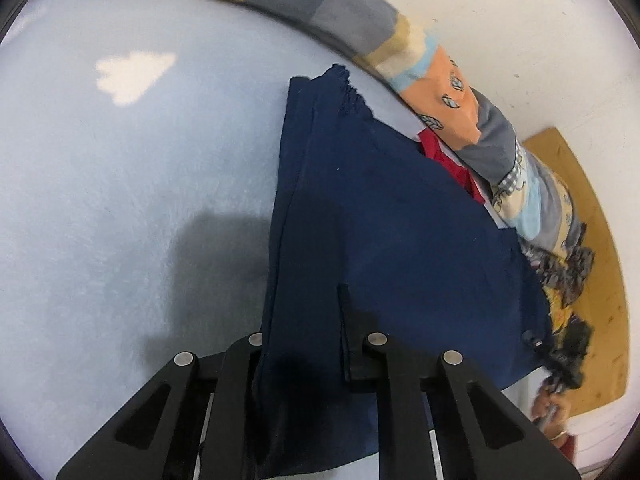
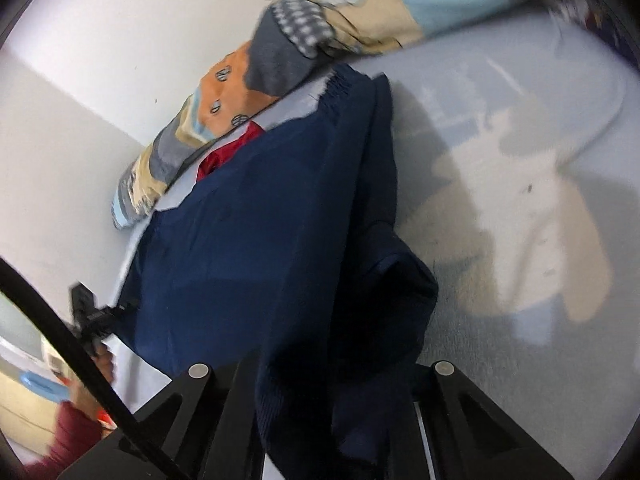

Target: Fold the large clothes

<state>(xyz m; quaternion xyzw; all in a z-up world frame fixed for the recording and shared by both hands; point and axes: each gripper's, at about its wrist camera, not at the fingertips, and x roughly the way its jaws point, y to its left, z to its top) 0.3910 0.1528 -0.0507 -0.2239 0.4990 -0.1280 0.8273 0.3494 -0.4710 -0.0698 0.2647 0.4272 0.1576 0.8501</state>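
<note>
Pale blue bedsheet [image 1: 120,184] under navy trousers [image 1: 380,220] stretching straight ahead from both tongs toward the patchwork quilt [image 1: 460,92], with left tongs [image 1: 316,344] and right tongs [image 2: 320,376] each pinched tight on the near trouser end.

Pale blue bedsheet [image 1: 120,200]; patchwork quilt [image 1: 460,92] bunched along the far edge; red cloth [image 1: 444,156] beside it; white wall [image 1: 520,20]; wooden board [image 1: 592,240].
</note>
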